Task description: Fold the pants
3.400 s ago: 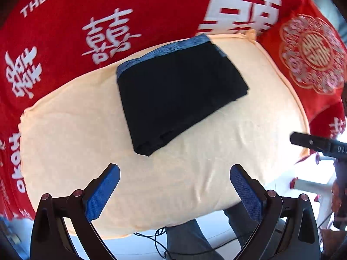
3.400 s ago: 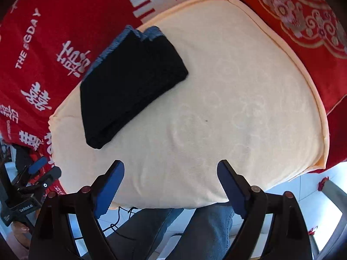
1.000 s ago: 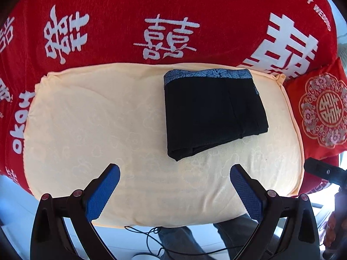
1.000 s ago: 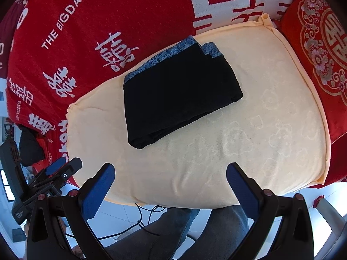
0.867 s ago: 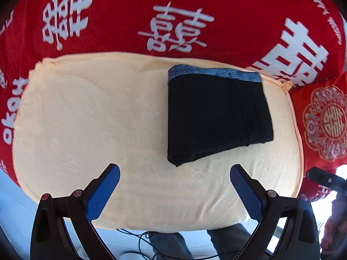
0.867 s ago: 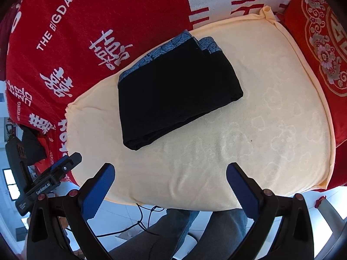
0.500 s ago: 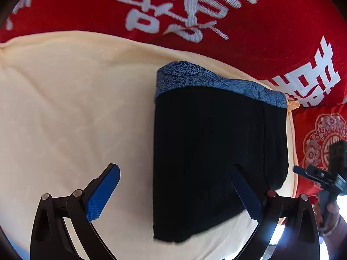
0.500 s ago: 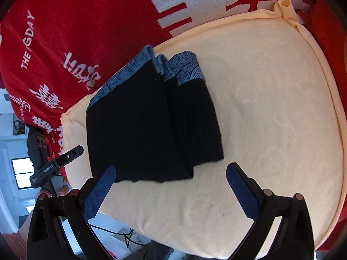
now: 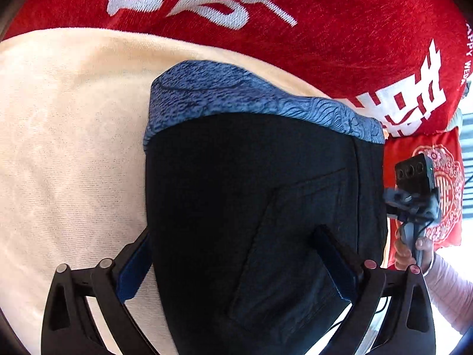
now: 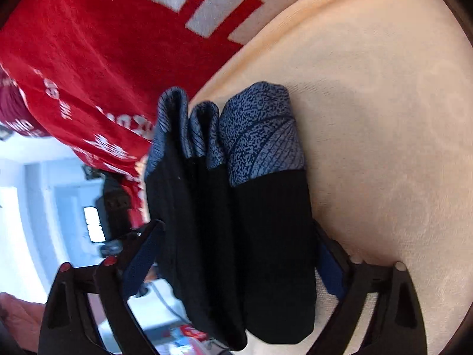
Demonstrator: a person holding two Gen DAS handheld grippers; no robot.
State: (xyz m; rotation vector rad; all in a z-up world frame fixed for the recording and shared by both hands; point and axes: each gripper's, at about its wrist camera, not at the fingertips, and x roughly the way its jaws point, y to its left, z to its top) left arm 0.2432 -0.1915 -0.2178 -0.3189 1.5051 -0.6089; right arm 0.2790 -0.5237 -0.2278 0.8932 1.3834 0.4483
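The folded black pants [image 9: 236,177] with a blue patterned waistband lie on a cream cushion [image 9: 59,148]. My left gripper [image 9: 233,266] straddles their near left part. Its left pad sits at the pants' left edge and its right finger rests on top of the cloth. The jaws are closing and the cloth between them lies flat. In the right wrist view the pants [image 10: 266,207] appear edge-on as a stack of folds. My right gripper [image 10: 233,254] has that stack between its closing jaws. One finger is against the cushion [image 10: 384,118] and the other is at the stack's far side.
A red blanket [image 9: 325,44] with white characters covers the surface behind the cushion. A red patterned pillow [image 9: 419,145] lies at the right. In front of it a hand [image 9: 414,251] holds the other gripper's body. A bright room shows beyond the blanket's edge [image 10: 44,207].
Both grippers have come down from above the cushion onto the pants. Their fingers stood wide apart over bare cushion before and now stand narrower with the pants between them.
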